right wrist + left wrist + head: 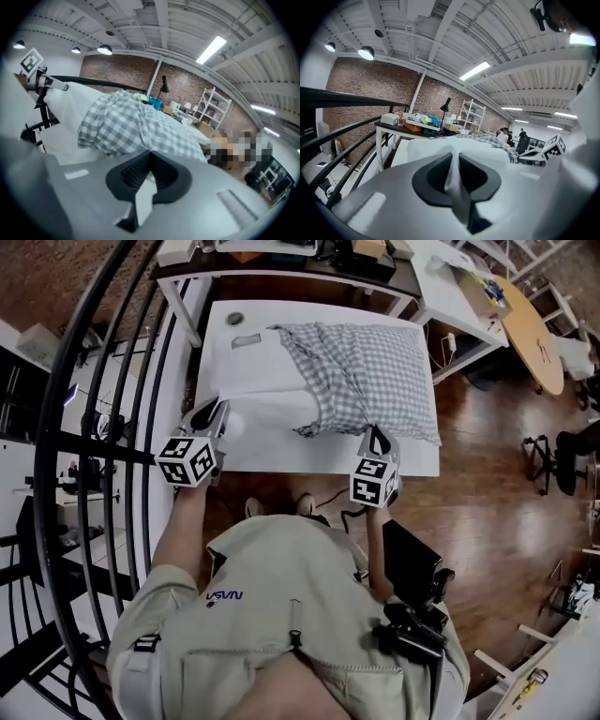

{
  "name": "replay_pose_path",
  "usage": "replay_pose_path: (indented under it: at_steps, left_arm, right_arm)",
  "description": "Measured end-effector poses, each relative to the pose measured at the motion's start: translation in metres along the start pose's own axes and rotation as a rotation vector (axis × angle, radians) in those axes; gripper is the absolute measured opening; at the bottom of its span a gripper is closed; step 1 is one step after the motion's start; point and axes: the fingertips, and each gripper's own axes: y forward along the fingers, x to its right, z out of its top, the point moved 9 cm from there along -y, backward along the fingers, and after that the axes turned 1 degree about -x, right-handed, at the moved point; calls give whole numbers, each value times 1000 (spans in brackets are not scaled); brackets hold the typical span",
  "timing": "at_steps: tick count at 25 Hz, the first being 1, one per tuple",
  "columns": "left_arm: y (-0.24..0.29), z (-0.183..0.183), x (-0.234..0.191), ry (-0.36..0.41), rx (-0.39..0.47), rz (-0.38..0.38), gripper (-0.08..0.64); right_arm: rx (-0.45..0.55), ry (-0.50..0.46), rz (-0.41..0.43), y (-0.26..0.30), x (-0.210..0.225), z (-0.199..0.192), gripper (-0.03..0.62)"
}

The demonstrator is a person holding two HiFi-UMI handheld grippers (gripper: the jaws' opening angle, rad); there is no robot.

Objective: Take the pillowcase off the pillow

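Observation:
A white pillow (248, 371) lies on the white table (281, 460). A grey checked pillowcase (366, 371) covers its right part. At the pillow's near left corner, my left gripper (222, 409) is shut on a fold of white pillow fabric (440, 145), which runs between the jaws of the left gripper (453, 159). My right gripper (375, 432) sits at the pillowcase's near edge. In the right gripper view the checked cloth (126, 126) reaches the tip of the right gripper (150, 157), which is shut with a pale strip of cloth pinched between its jaws.
A black curved railing (94, 427) runs along the left. A cluttered desk (281, 254) stands beyond the table's far end. A round wooden table (534, 334) is at the upper right. A small dark disc (234, 319) lies on the far left of the table.

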Motion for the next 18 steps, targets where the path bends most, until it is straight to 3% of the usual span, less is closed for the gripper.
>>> replay_pose_path:
  at_steps: [4,9,13,18]
  left_arm:
    - [-1,-35,-1,-64,-41,-3,34]
    - [2,-77,2,-132,-119,-1,38]
    - [-4,-78,14,-131,-93,-54,96]
    - [-26,-62,30,-136,-87,-80,186]
  right_arm:
    - [-91,-8,-9,14,2,-24,5]
    - [-184,5,78,31,-5,-50,6]
    - [-183,67,160,32,-1,-55,13]
    - [-118,116,299,9,7,-33,107]
